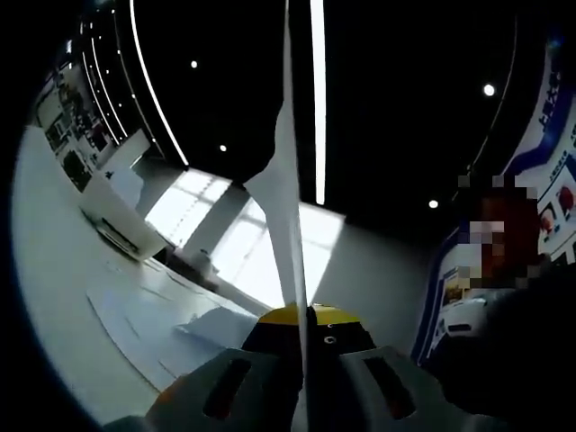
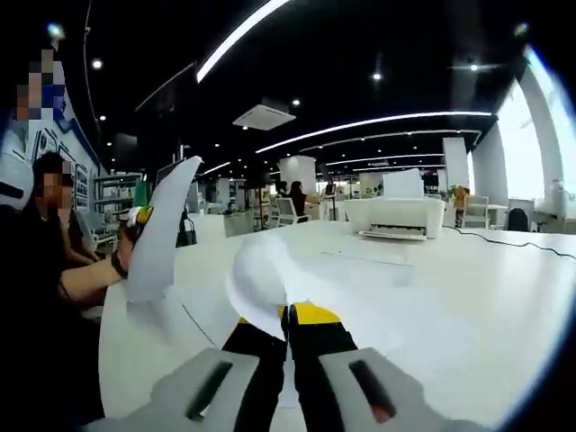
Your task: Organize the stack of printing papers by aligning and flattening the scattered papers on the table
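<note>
In the left gripper view, my left gripper point(image 1: 303, 317) is shut on a white sheet of paper point(image 1: 290, 198). The sheet stands edge-on and rises from the jaws to the top of the view. Several loose sheets point(image 1: 148, 324) lie flat on the white table point(image 1: 54, 252) to the left. In the right gripper view, my right gripper point(image 2: 288, 315) is shut on a curled white sheet point(image 2: 259, 279) above the table point(image 2: 468, 297). Further left, the left gripper point(image 2: 137, 219) holds up a bowed sheet point(image 2: 166, 229). Whether both grip the same sheet I cannot tell.
A white printer point(image 2: 396, 216) stands at the back of the table, also seen as the printer point(image 1: 112, 223). A cable point(image 2: 513, 241) runs to its right. A seated person point(image 2: 40, 270) is close at the left. Chairs and desks fill the room behind.
</note>
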`<act>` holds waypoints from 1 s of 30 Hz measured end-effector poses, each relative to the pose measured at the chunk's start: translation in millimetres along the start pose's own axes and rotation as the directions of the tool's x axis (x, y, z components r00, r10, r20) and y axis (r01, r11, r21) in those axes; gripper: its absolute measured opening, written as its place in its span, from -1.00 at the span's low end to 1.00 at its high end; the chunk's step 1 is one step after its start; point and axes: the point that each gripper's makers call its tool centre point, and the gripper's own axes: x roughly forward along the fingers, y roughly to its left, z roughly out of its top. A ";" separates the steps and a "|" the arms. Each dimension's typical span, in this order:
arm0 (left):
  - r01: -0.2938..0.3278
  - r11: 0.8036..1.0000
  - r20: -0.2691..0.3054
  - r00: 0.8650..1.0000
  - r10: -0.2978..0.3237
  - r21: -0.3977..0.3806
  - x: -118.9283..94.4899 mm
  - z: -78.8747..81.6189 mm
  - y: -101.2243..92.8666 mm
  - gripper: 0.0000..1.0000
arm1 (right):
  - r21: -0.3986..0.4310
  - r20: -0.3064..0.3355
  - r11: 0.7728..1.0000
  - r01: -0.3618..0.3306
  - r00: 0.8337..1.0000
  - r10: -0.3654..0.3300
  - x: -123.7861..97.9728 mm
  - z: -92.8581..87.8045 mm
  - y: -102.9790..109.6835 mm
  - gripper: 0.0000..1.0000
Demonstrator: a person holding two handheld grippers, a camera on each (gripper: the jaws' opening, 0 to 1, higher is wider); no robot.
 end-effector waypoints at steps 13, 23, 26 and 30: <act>0.006 1.000 -0.001 1.000 -0.006 -0.003 1.2 -1.6 -3.0 -0.90 | 0.147 0.135 0.989 -0.018 0.991 -0.002 -10.0 28.1 -10.8 -1.00; 0.009 1.000 -0.002 1.000 -0.009 -0.001 4.4 -3.5 -7.5 -0.90 | 0.184 0.190 0.981 -0.052 0.982 0.017 -9.2 40.8 19.6 -1.00; 0.008 1.000 -0.003 1.000 -0.008 -0.002 3.2 -2.6 -6.2 -0.90 | 0.181 0.182 0.982 -0.052 0.983 0.018 -6.8 39.3 26.9 -1.00; 0.010 1.000 -0.002 1.000 -0.010 -0.002 1.8 -1.4 -4.8 -0.90 | 0.184 0.184 0.981 -0.055 0.983 0.021 -3.8 38.9 37.6 -1.00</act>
